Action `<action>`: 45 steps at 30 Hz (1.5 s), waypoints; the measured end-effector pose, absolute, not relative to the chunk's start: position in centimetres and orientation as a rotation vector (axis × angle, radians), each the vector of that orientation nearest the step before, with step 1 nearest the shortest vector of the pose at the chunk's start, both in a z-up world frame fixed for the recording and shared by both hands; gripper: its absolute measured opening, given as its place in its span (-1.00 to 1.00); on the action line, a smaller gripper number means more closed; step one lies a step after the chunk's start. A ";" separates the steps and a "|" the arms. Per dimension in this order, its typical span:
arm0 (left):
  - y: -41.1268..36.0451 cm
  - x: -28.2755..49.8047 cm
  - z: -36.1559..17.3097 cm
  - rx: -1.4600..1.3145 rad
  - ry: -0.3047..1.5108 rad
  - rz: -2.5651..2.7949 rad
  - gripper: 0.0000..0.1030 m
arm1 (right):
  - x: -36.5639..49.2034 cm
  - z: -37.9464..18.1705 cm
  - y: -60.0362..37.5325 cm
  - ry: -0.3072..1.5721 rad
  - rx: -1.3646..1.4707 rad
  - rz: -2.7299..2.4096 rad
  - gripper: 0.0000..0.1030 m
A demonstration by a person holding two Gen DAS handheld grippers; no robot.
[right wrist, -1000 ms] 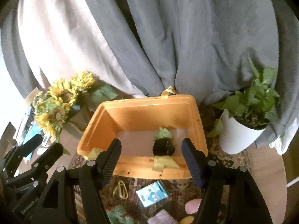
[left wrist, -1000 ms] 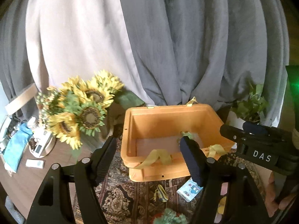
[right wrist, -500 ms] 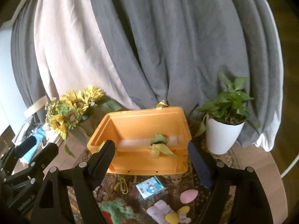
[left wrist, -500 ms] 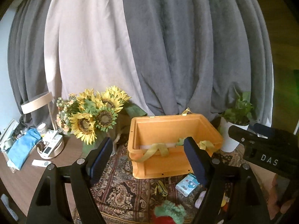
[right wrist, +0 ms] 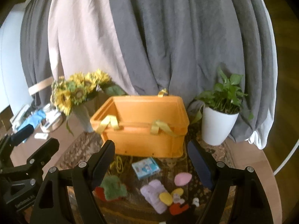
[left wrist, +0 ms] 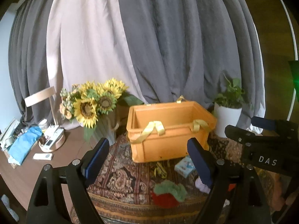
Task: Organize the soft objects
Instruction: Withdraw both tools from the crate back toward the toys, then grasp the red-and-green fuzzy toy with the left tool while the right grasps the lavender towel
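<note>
Mostly fuzzy green-and-red plush toy (right wrist: 112, 187)

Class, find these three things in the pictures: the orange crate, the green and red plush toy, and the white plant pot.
orange crate (right wrist: 149, 140), right wrist view, front wall.
green and red plush toy (right wrist: 112, 187), right wrist view, green fuzzy top.
white plant pot (right wrist: 217, 126), right wrist view, side of the pot.

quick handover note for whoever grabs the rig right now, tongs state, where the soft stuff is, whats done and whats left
Left tongs: jaws opening, nothing between them.
Right tongs: open, empty.
Orange bin stands on the rug; its inside is not visible from here.
Still on the rug in front of it: green and red plush, purple plush, pink piece, yellow piece.
Left: bin these.
</note>
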State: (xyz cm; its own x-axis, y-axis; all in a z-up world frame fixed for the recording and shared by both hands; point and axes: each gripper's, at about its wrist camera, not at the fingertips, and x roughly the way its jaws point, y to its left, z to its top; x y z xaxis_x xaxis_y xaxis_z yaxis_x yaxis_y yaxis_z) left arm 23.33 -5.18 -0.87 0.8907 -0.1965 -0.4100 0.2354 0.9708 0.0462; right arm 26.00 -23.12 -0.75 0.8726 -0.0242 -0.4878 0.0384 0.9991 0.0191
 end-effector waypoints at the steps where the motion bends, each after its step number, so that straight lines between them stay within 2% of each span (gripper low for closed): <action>1: -5.1 23.1 -1.2 0.094 0.423 -0.229 0.68 | 25.8 -1.0 -23.1 0.520 0.021 -0.027 0.58; 19: -6.4 22.6 -6.9 0.135 0.600 -0.255 0.70 | 26.6 -7.3 -23.6 0.796 -0.004 0.050 0.58; 37: -8.4 27.3 -15.3 0.148 0.853 -0.287 0.70 | 33.4 -14.6 -23.7 1.079 -0.133 0.162 0.57; 45: -9.2 29.7 -17.5 0.154 0.895 -0.297 0.63 | 35.4 -17.2 -23.7 1.155 -0.150 0.191 0.57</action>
State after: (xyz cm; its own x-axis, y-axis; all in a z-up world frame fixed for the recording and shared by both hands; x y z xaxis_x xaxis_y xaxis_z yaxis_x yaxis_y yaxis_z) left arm 29.73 -9.20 -17.55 0.5881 -0.1896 -0.7862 0.3172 0.9483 0.0086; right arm 35.44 -23.72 -17.20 0.3910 0.0726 -0.9175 -0.2266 0.9738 -0.0195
